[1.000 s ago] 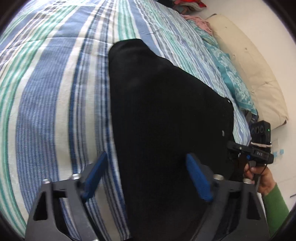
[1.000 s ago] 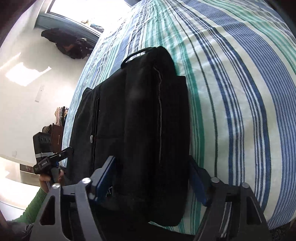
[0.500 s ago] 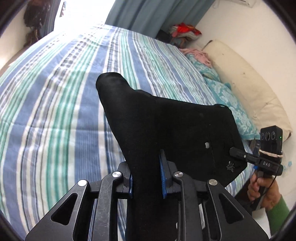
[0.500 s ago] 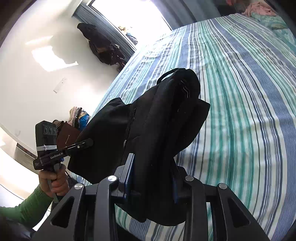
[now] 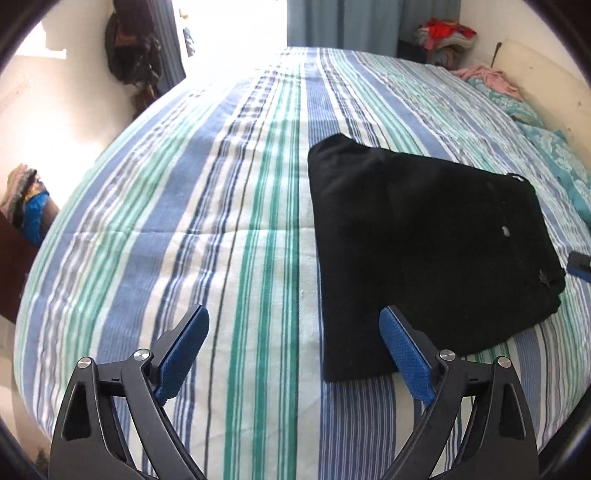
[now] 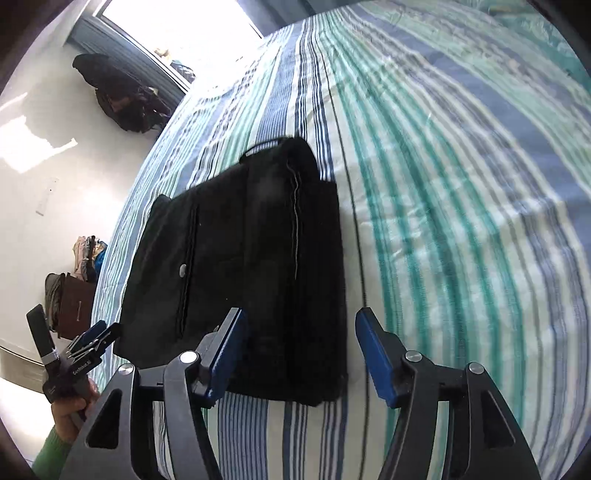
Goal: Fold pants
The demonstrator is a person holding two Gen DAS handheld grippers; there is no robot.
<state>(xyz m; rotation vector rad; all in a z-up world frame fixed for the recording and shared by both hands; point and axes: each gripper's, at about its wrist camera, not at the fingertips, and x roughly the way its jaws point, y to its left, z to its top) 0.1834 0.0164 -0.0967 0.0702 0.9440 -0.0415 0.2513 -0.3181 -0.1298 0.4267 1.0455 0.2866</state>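
Note:
The black pants (image 5: pixel 417 236) lie folded into a flat packet on the striped bed (image 5: pixel 221 206), right of centre in the left wrist view. My left gripper (image 5: pixel 295 349) hovers over the packet's near left corner. Its jaws are opening wide and the blue pads (image 5: pixel 184 347) touch nothing. In the right wrist view the pants (image 6: pixel 240 258) fill the middle, with a pale button on top. My right gripper (image 6: pixel 299 356) is just before their near edge. Its jaws are opening too, and the cloth is free of the pads. The left gripper (image 6: pixel 92 339) shows at the lower left, held by a hand in a green sleeve.
Teal pillows (image 5: pixel 554 162) and a cream headboard (image 5: pixel 546 74) line the bed's right side. A pile of clothes (image 5: pixel 443 33) sits at the far corner. Dark garments (image 5: pixel 133 48) hang by the bright window. A brown bag (image 6: pixel 74 306) stands on the floor beside the bed.
Half a second ago both grippers were shut on the lifted pants. Now both have let go and drawn back, and the pants lie flat on the bed.

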